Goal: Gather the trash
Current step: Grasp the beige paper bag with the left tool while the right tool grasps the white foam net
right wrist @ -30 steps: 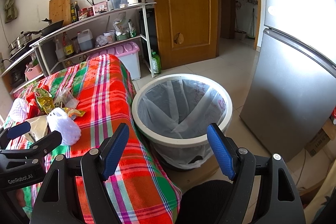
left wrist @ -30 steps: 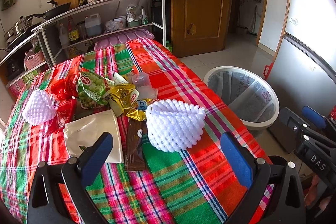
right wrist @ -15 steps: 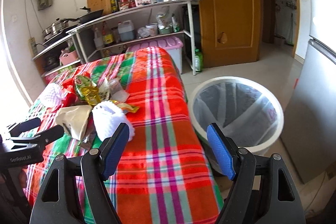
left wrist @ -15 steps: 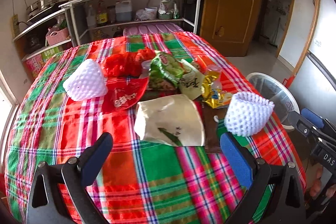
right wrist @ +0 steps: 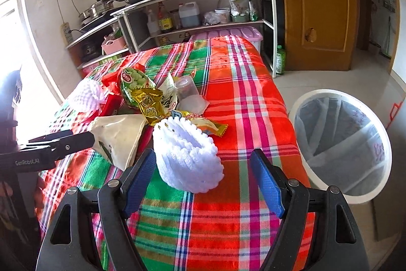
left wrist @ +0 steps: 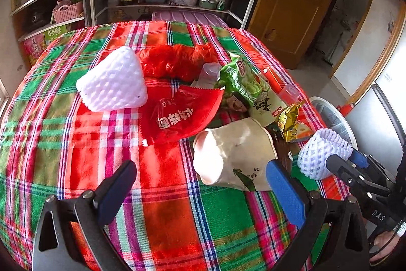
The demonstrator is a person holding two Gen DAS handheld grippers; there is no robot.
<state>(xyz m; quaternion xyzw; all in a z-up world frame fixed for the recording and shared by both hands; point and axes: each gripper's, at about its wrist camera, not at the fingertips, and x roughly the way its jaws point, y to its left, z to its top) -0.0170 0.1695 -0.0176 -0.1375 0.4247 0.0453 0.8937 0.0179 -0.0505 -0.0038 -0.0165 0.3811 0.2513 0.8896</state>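
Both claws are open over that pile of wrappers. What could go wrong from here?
The right gripper is lined up on the foam net, which is soft and may squash or slip out. The left gripper nears the beige bag, which overlaps other wrappers, so a grab could drag them along. The bin sits off the table's edge; a loose hold risks dropping litter on the floor.

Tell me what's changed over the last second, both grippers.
Both swung left, away from the lined trash bin. The right gripper now brackets the open white foam fruit net, not gripping. The left gripper faces the beige paper bag. Both stay open; the wrappers lie unmoved.
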